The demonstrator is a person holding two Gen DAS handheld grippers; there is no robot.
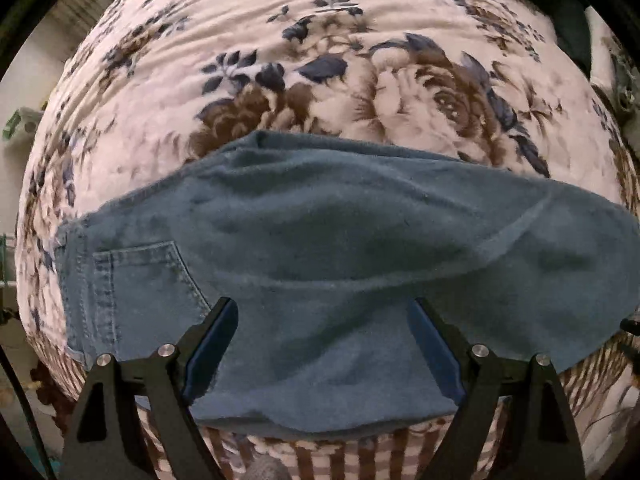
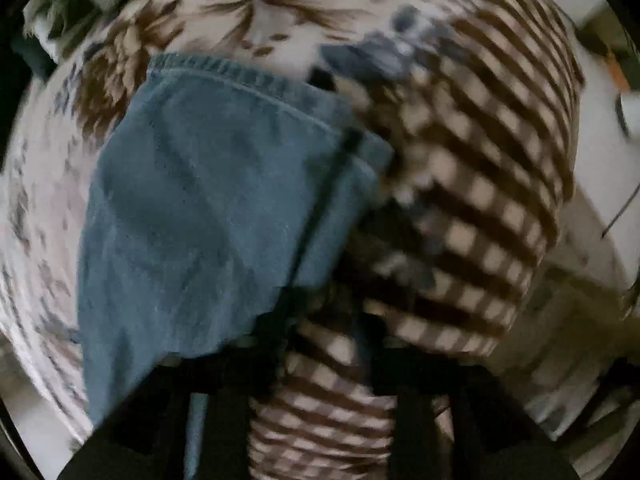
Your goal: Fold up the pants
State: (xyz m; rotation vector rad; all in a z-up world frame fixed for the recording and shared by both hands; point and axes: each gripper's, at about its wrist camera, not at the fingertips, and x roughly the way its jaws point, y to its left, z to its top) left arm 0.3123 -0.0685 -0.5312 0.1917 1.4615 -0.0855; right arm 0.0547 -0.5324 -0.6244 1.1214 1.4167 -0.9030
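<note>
Blue denim pants (image 1: 340, 240) lie folded lengthwise across the bed, with a back pocket (image 1: 140, 276) at the left end. My left gripper (image 1: 322, 308) points down over the near edge of the pants, jaws wide apart with nothing between them. In the blurred right wrist view the leg end of the pants (image 2: 200, 200) fills the left, with its stitched hem (image 2: 224, 76) at the top. My right gripper (image 2: 332, 312) hangs beside the pants' right edge. Its dark fingers stand apart, and only checked blanket shows through the gap.
A floral blanket (image 1: 320, 40) covers the bed, and its brown-and-white checked border (image 2: 480, 160) runs along the edge by the pants. Dark green fabric (image 1: 572, 20) lies at the far right corner. Pale floor (image 2: 560, 320) shows past the bed edge.
</note>
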